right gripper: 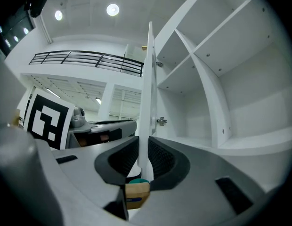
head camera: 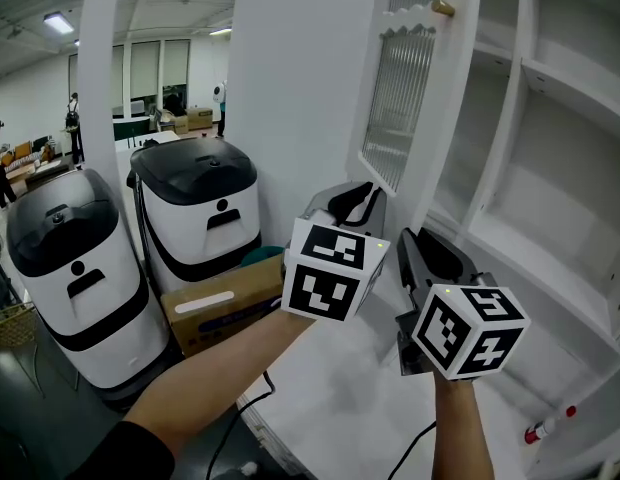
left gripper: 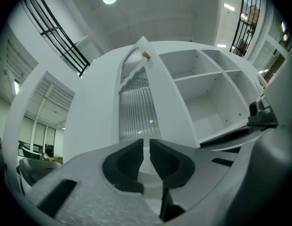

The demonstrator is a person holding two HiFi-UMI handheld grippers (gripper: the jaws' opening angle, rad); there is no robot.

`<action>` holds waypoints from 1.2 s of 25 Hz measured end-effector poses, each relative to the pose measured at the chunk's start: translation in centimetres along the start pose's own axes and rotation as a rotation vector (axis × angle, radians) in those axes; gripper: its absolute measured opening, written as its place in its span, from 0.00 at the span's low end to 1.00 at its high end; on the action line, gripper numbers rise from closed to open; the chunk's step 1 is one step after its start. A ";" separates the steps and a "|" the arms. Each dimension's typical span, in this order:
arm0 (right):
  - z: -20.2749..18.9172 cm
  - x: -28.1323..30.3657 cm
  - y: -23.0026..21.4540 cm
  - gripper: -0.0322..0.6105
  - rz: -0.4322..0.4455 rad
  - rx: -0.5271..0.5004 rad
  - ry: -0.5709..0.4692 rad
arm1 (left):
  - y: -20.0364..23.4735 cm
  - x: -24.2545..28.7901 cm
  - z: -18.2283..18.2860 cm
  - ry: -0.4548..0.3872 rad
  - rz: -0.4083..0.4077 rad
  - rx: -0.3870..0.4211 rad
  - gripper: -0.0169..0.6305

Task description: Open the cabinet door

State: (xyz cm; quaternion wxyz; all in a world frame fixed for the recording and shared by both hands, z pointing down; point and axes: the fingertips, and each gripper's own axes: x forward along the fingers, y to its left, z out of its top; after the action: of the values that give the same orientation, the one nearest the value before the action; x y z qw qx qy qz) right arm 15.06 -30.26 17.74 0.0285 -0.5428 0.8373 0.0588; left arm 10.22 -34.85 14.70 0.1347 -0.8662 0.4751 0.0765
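Now clamping the edge of the open cabinet door (right gripper: 147, 69) with fingers (right gripper: 162, 157) of the right gripper (right gripper: 143, 146); fingers (left gripper: 125, 161) of the left gripper (left gripper: 146, 145) closed, empty, facing the ribbed glass panel (left gripper: 136, 112).

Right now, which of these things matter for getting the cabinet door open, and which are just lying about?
Part of the job:
cabinet door, its edge clamped between the right gripper's jaws; its brass knob; left gripper, jaws together on nothing.

Just lying about:
cardboard box; black-lidded bin beside it; second bin farther left; red-tipped marker.
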 end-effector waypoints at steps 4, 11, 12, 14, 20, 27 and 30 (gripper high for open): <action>0.0 0.1 1.2 0.16 0.026 -0.004 0.005 | 0.8 -0.7 -0.3 -0.001 0.015 0.002 0.10; 0.2 0.5 3.8 0.16 0.052 -0.039 -0.002 | 2.5 -2.3 -0.7 0.004 0.056 0.003 0.08; 0.2 0.6 4.2 0.16 0.058 -0.042 -0.003 | 2.8 -2.5 -0.8 0.006 0.062 0.003 0.08; 0.2 0.7 4.7 0.16 0.062 -0.050 -0.002 | 3.3 -2.9 -0.8 0.011 0.076 0.004 0.08; 0.2 1.0 5.5 0.16 0.079 -0.056 -0.002 | 4.8 -3.9 -0.5 0.003 0.105 0.003 0.06; 0.4 1.7 7.6 0.16 0.114 -0.064 -0.005 | 5.8 -4.7 -0.9 0.024 0.121 0.008 0.06; 0.3 2.3 8.8 0.16 0.128 -0.073 -0.006 | 7.0 -5.3 -1.0 0.026 0.145 0.013 0.06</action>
State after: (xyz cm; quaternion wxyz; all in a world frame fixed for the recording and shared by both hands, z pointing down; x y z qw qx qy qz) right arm 6.10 -28.73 17.73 0.0074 -0.4889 0.8674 0.0926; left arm 1.49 -34.43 15.91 0.1283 -0.8296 0.5386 0.0717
